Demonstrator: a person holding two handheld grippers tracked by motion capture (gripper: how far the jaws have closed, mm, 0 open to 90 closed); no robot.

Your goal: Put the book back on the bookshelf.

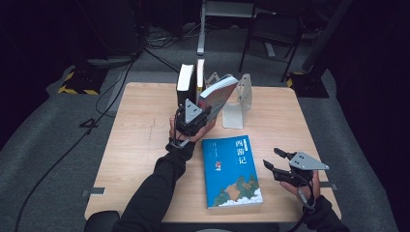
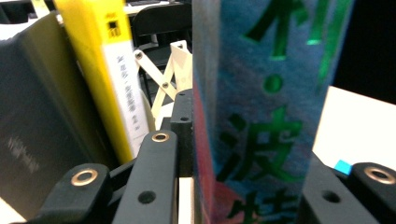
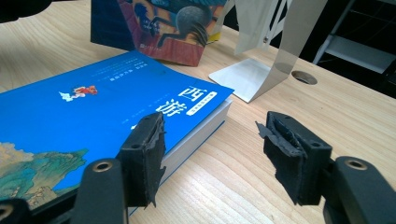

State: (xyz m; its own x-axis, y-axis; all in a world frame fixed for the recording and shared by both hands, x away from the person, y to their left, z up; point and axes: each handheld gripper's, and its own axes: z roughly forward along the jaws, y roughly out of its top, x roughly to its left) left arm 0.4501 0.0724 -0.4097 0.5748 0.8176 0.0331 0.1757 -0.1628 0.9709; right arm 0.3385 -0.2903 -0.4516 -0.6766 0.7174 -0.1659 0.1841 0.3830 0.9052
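My left gripper (image 1: 205,110) is shut on a colourful paperback (image 1: 220,94) and holds it tilted above the table, just right of two upright books. In the left gripper view the jaws flank its blue spine (image 2: 266,93), which has green characters. A blue book (image 1: 232,171) with a landscape cover lies flat near the table's front edge. My right gripper (image 1: 272,157) rests open just right of it, with nothing between its pads. In the right gripper view its left pad (image 3: 147,154) sits by the blue book's (image 3: 93,107) corner.
A black book (image 1: 185,82) and a yellow-spined book (image 1: 200,77) stand upright at the back of the wooden table (image 1: 140,140). A white metal bookend (image 1: 240,99) stands to the right of the held paperback. Chairs and cables are on the floor beyond.
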